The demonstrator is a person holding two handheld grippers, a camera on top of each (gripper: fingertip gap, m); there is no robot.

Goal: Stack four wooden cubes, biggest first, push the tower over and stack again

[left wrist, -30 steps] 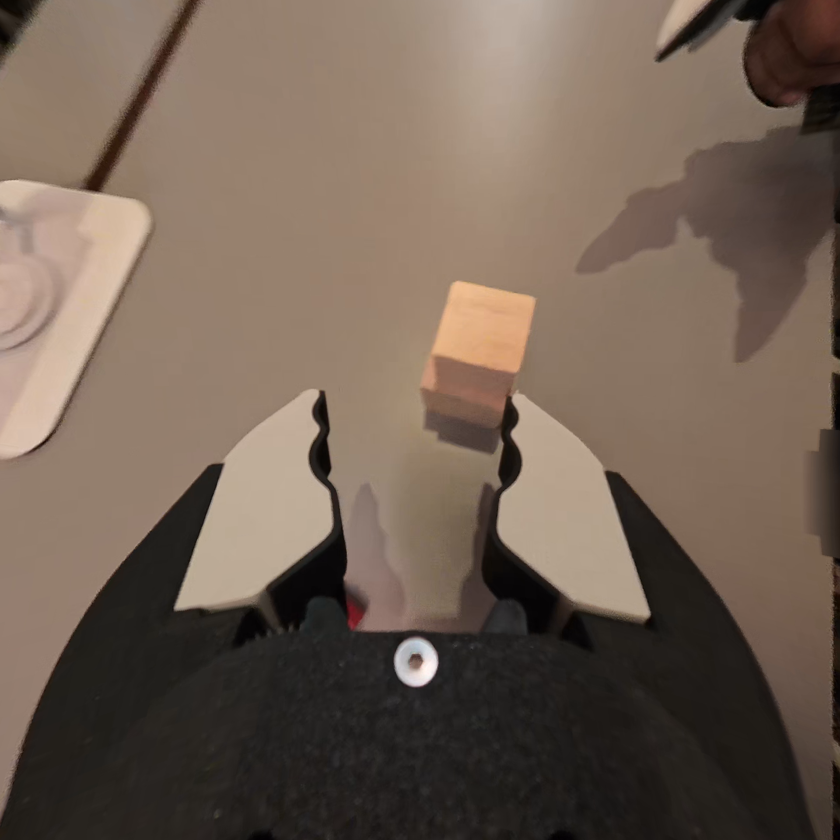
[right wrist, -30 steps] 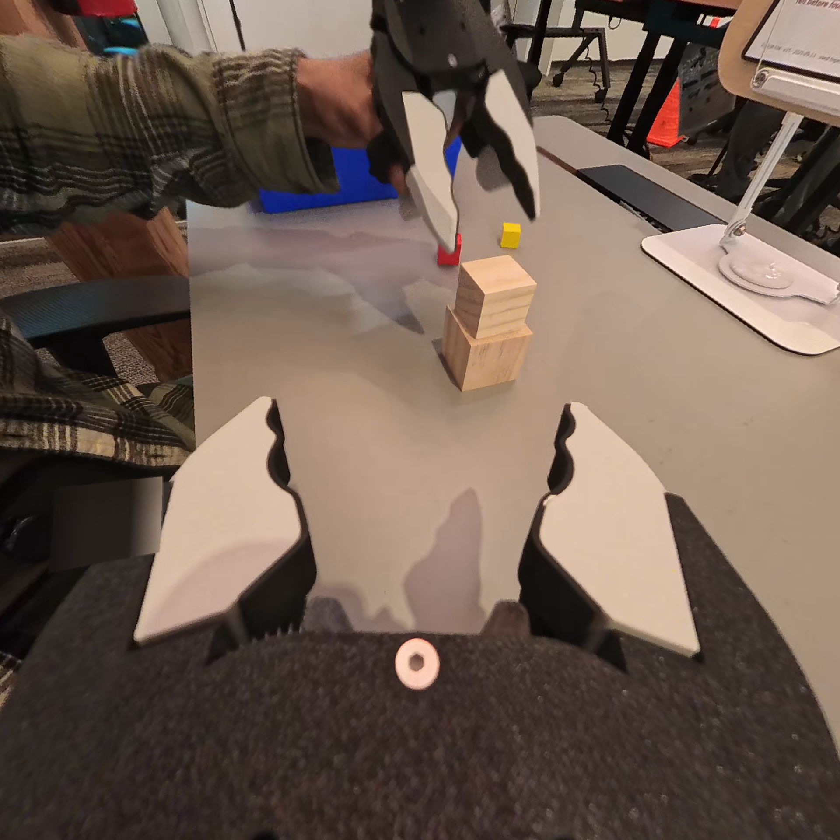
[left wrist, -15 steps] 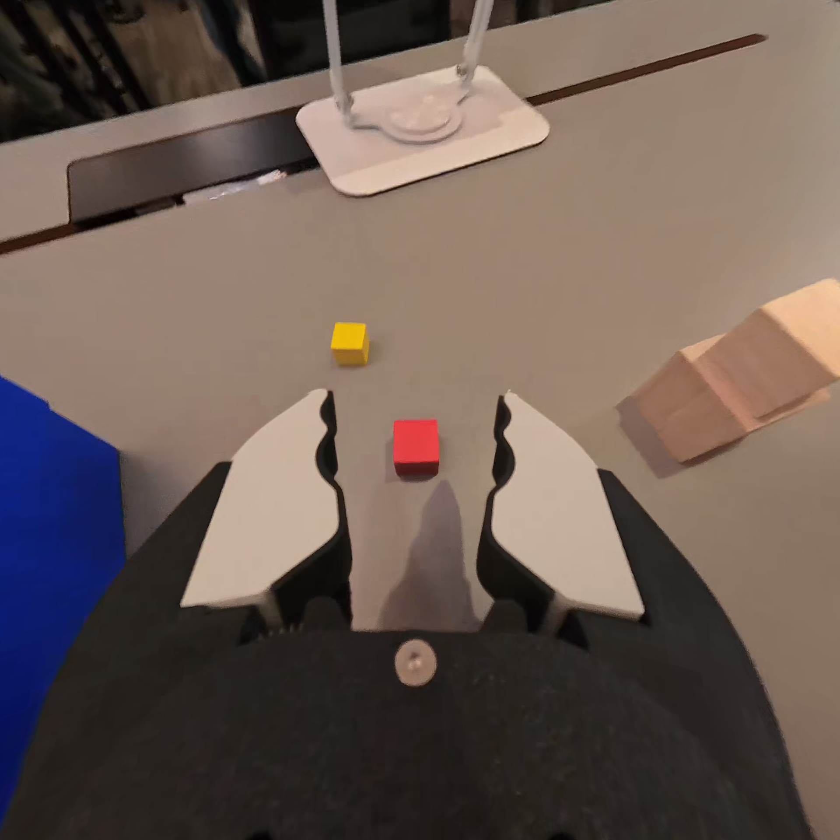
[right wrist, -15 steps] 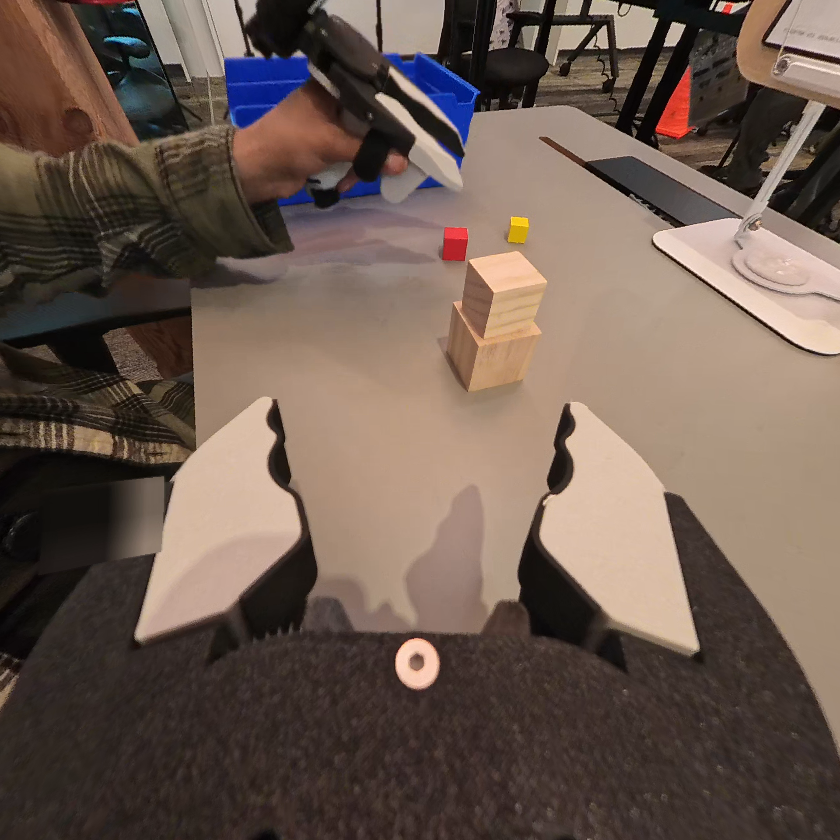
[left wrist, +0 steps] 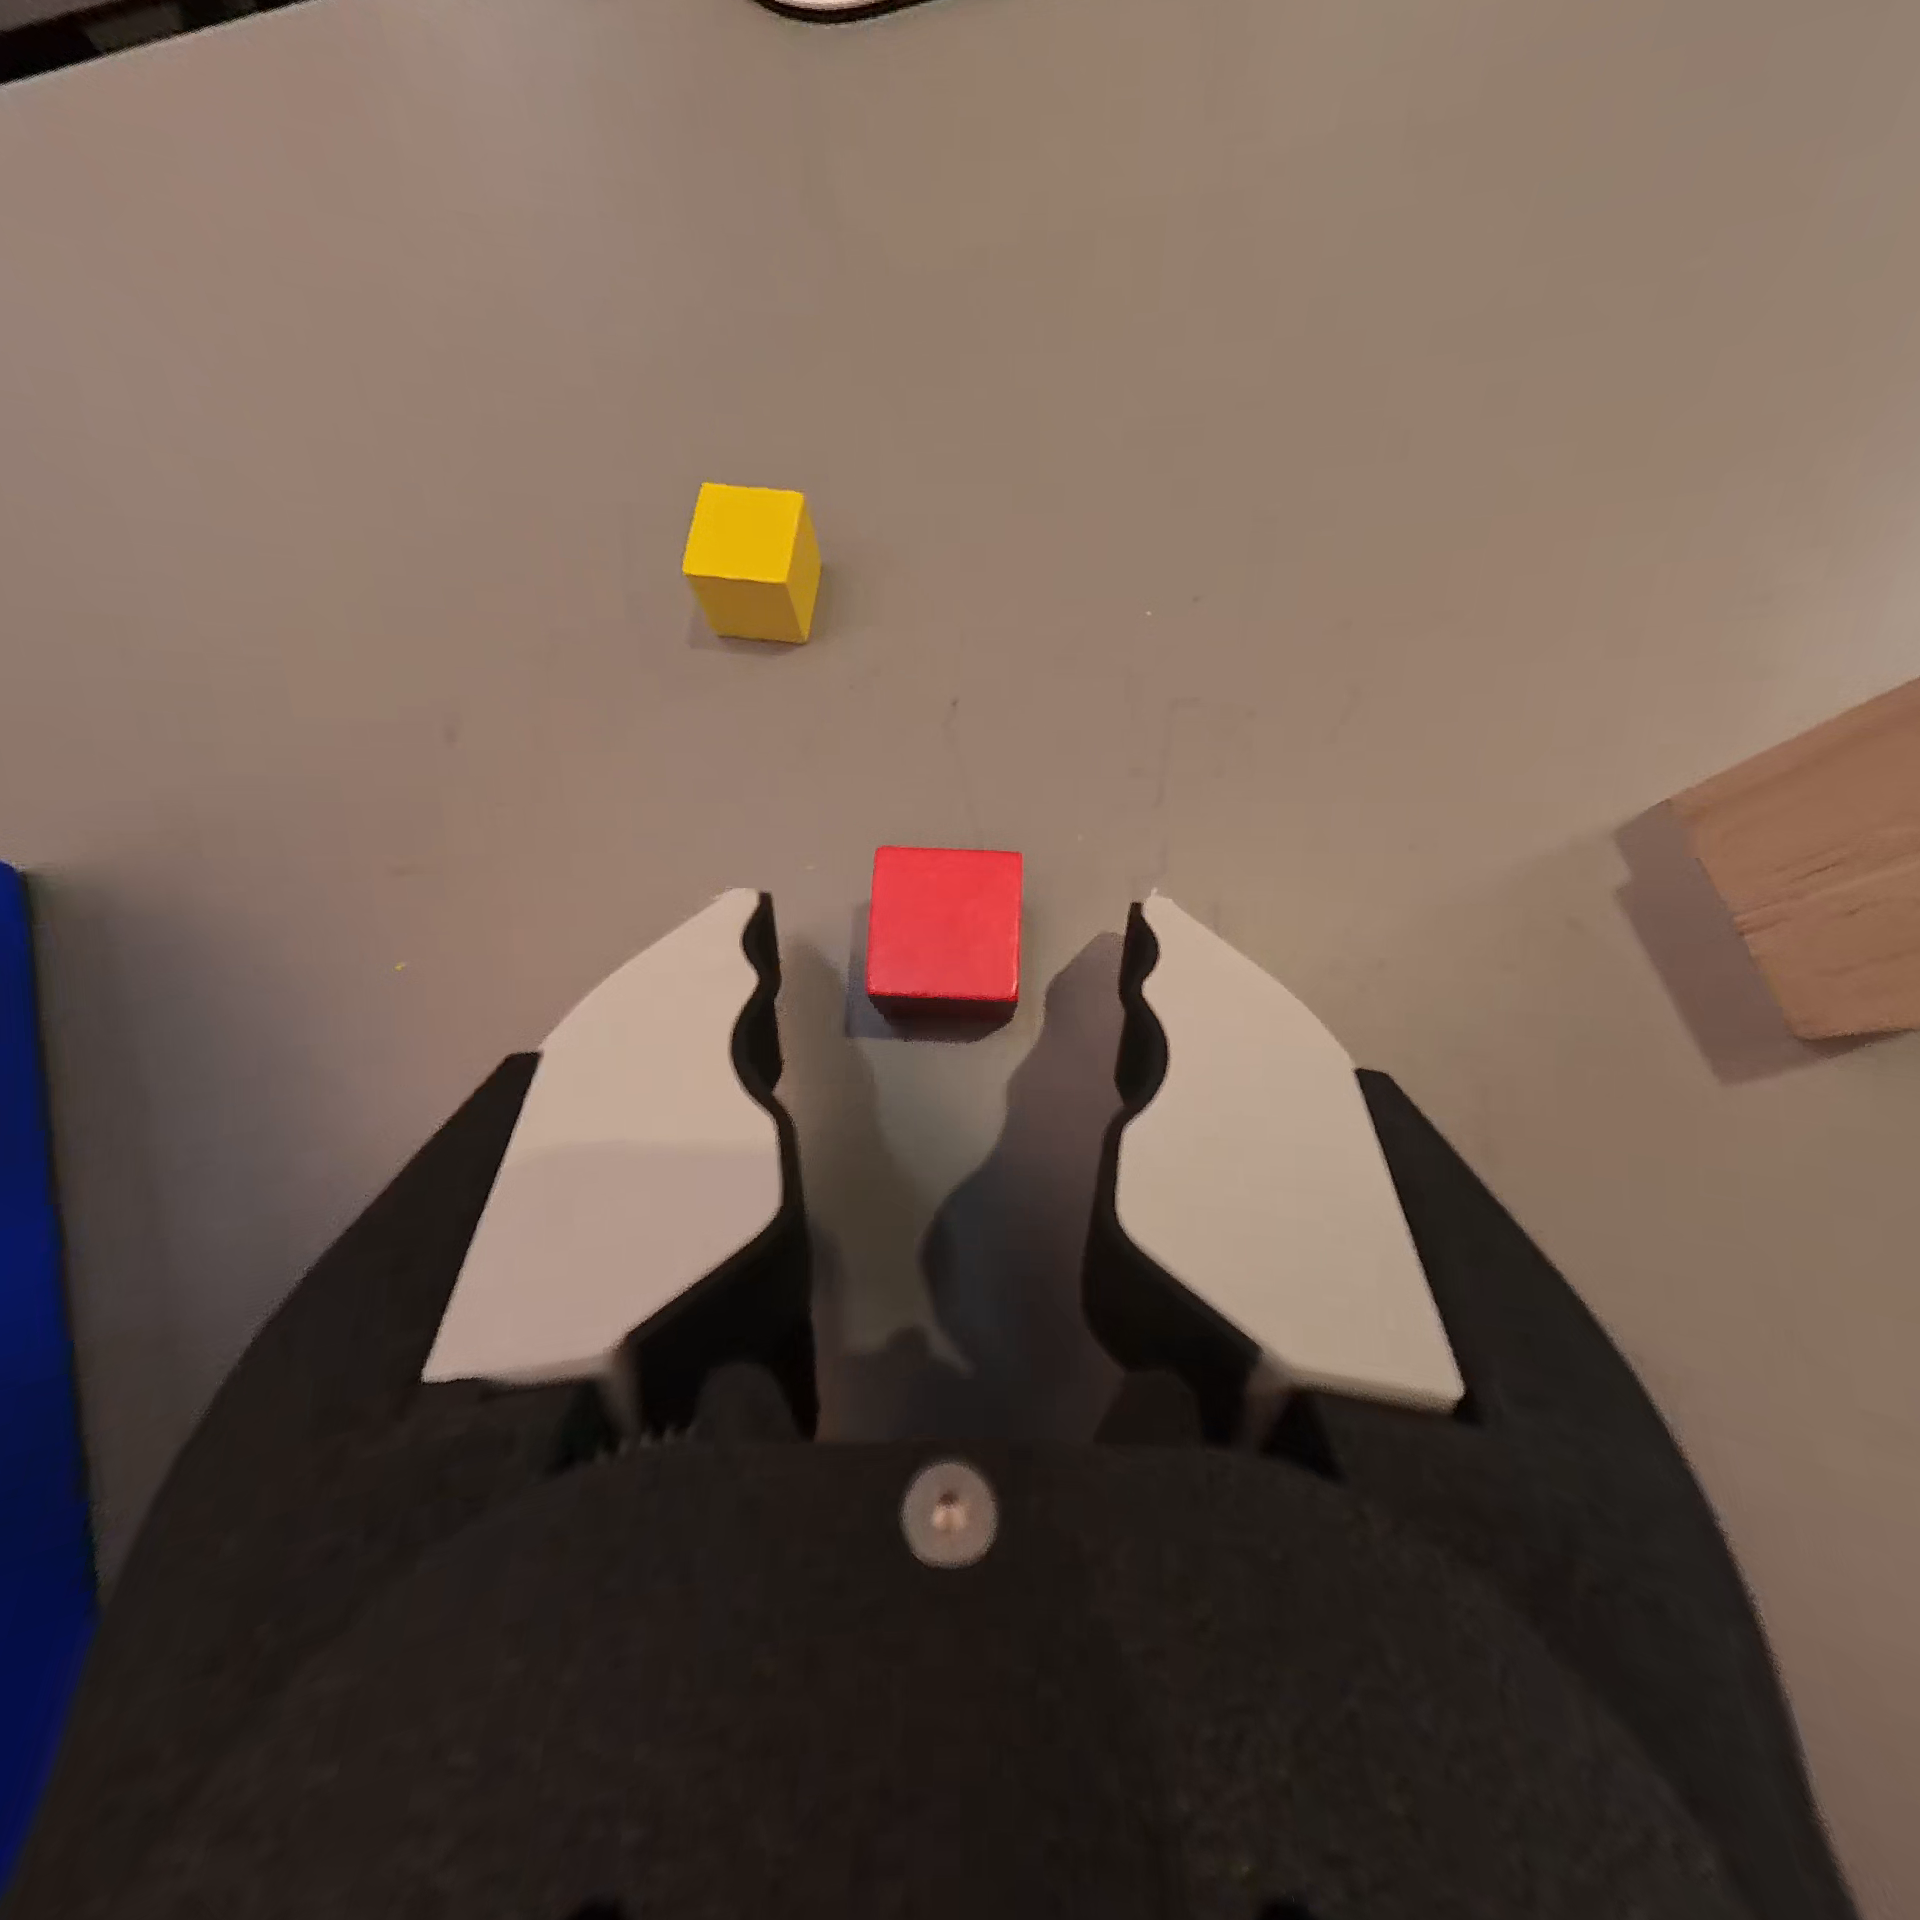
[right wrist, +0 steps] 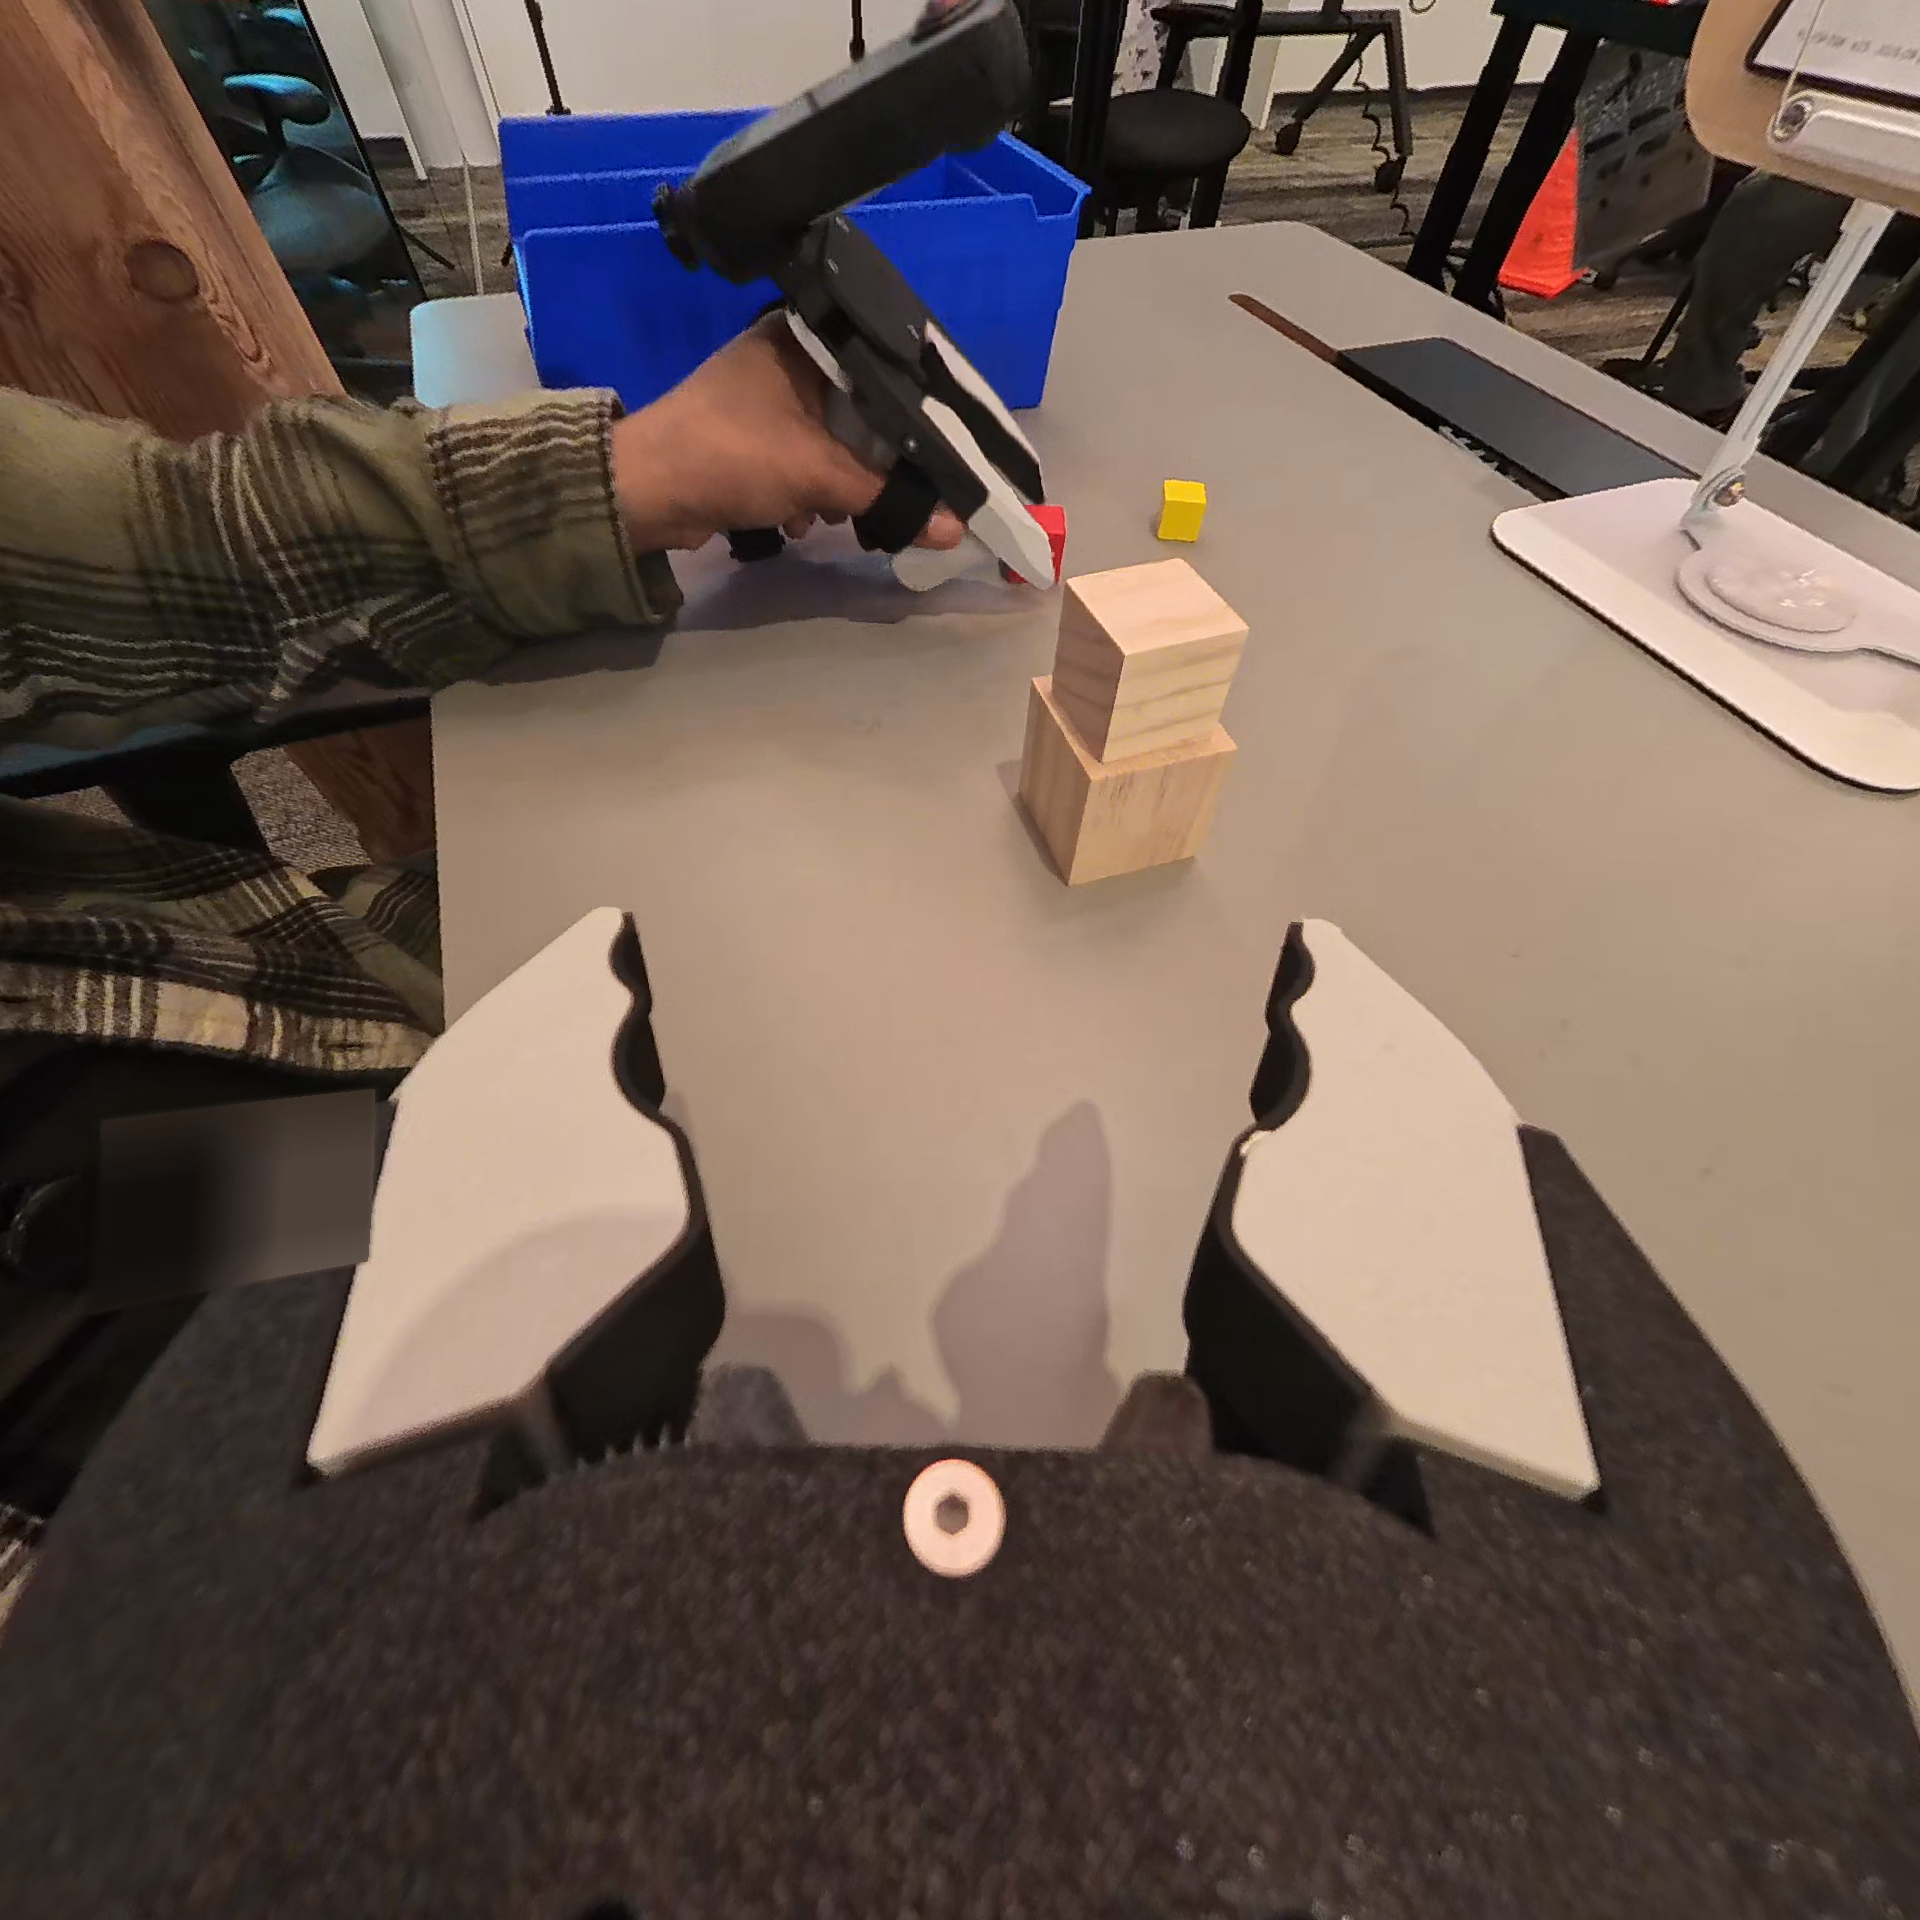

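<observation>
A red cube (left wrist: pixel 943 925) lies on the grey table (left wrist: pixel 1143 364), right between the tips of my open left gripper (left wrist: pixel 945 902), not gripped. A smaller yellow cube (left wrist: pixel 752 561) lies beyond it to the left. Two plain wooden cubes are stacked: the large one (right wrist: pixel 1127 798) below, the middle one (right wrist: pixel 1151 655) on top, turned slightly. The large cube's edge shows at the right of the left wrist view (left wrist: pixel 1829 883). In the right wrist view the left gripper (right wrist: pixel 1013 566) is at the red cube (right wrist: pixel 1051 532), the yellow cube (right wrist: pixel 1182 509) to its right. My right gripper (right wrist: pixel 958 935) is open and empty, short of the stack.
A blue bin (right wrist: pixel 790 249) stands at the table's far left end; its side shows in the left wrist view (left wrist: pixel 31 1299). A white stand base (right wrist: pixel 1704 613) sits at the right. A dark panel (right wrist: pixel 1496 416) is set in the table. A person's plaid sleeve (right wrist: pixel 312 540) reaches in from the left. The grippers' ends are close to 30 cm from one another.
My left gripper left the stack, swung to the red cube and came down until the cube sits between its tips. The right gripper has hardly moved.
</observation>
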